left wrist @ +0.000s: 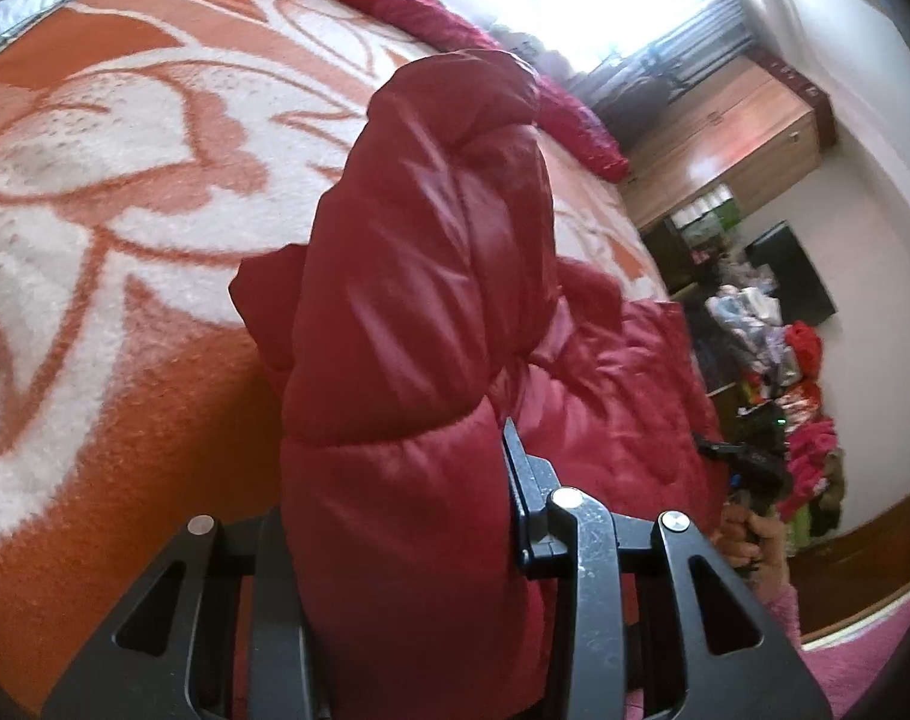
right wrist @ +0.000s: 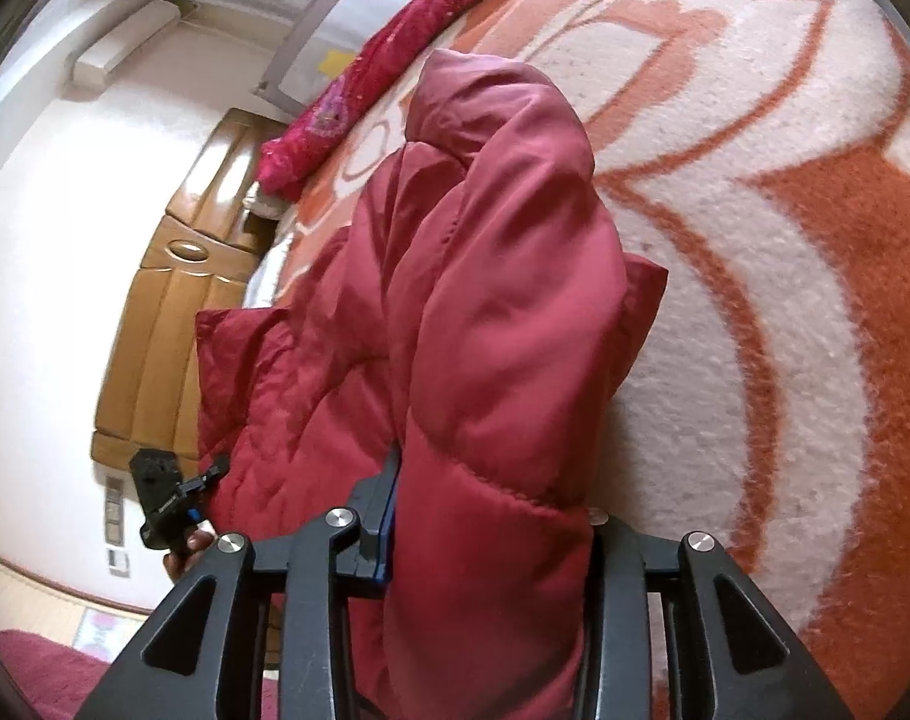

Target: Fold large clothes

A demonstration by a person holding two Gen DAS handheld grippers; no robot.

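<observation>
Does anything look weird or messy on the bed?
Nothing looks broken or spilled. The red puffy jacket is bunched up because the left gripper and right gripper each pinch a thick fold above the orange blanket.

The left claw [left wrist: 395, 516] gripped a bunched fold of the red padded jacket [left wrist: 431, 276], which rose toward twelve o'clock over the orange-and-white blanket [left wrist: 113, 192]; at four o'clock, the right claw [left wrist: 749, 462] appeared.

I count one red puffer jacket [left wrist: 419, 276], one orange-white blanket [left wrist: 95, 192], my two grippers: left gripper [left wrist: 395, 516], right gripper [right wrist: 491, 516], one wooden wardrobe [right wrist: 167, 312].
</observation>
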